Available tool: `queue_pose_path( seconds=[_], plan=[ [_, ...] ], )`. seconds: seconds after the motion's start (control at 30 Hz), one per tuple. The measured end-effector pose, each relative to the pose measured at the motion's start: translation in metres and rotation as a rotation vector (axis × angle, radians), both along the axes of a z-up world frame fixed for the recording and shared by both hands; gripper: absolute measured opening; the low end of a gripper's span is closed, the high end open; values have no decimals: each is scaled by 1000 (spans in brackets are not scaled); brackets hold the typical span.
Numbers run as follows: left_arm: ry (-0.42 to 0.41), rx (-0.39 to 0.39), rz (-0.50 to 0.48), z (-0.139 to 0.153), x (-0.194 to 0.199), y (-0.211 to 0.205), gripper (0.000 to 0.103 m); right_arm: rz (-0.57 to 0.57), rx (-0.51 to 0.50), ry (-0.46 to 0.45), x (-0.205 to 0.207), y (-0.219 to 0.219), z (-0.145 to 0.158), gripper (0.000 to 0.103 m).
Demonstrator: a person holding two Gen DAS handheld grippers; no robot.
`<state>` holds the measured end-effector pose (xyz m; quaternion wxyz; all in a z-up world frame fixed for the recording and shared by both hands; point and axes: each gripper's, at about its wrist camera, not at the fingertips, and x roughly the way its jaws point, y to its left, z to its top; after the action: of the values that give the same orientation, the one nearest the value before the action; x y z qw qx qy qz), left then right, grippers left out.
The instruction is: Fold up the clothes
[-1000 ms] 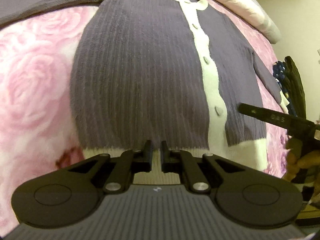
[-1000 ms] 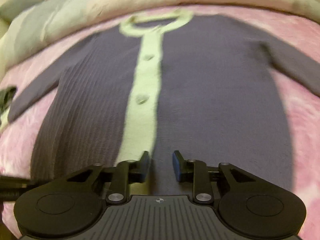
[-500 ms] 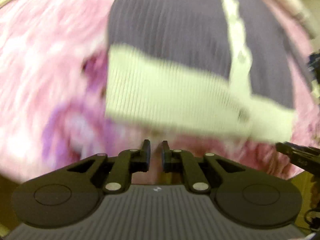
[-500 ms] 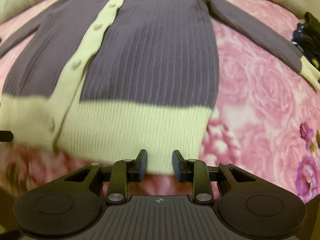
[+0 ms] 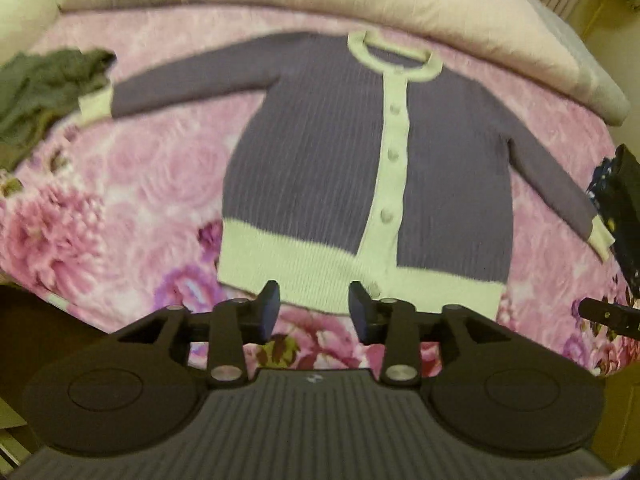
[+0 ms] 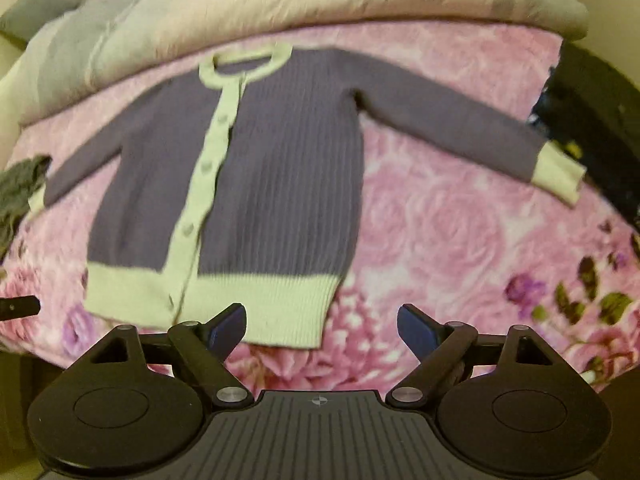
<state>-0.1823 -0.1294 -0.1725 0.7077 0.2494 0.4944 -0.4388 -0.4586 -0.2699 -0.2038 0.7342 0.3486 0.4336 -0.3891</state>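
A purple ribbed cardigan with cream collar, button band, hem and cuffs lies flat and face up on the pink floral bedspread, both sleeves spread outward. My left gripper hovers well above the near edge of the hem; its jaws are opening and nothing is between them. My right gripper hangs above the hem's right corner; its jaws are opening wide, with nothing between them. The tip of the other gripper shows at each view's edge.
A crumpled grey-green garment lies by the left cuff. A dark patterned garment lies beyond the right cuff. A beige duvet is heaped along the far side. The bed's near edge runs under both grippers.
Both grippers pulled back and rose from the cardigan, so the whole garment now shows. The left jaws went from nearly shut to part open; the right jaws spread wide.
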Motion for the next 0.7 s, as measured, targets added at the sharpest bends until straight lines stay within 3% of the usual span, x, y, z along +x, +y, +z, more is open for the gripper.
queue_pose_path(
  seconds=[0.2, 0.7],
  plan=[
    [-55, 16, 12, 18, -16, 12, 39, 37, 11, -10, 2, 10, 31, 86],
    [-144, 12, -21, 45, -41, 13, 41, 76, -4, 24, -11, 17, 50, 85]
  ],
)
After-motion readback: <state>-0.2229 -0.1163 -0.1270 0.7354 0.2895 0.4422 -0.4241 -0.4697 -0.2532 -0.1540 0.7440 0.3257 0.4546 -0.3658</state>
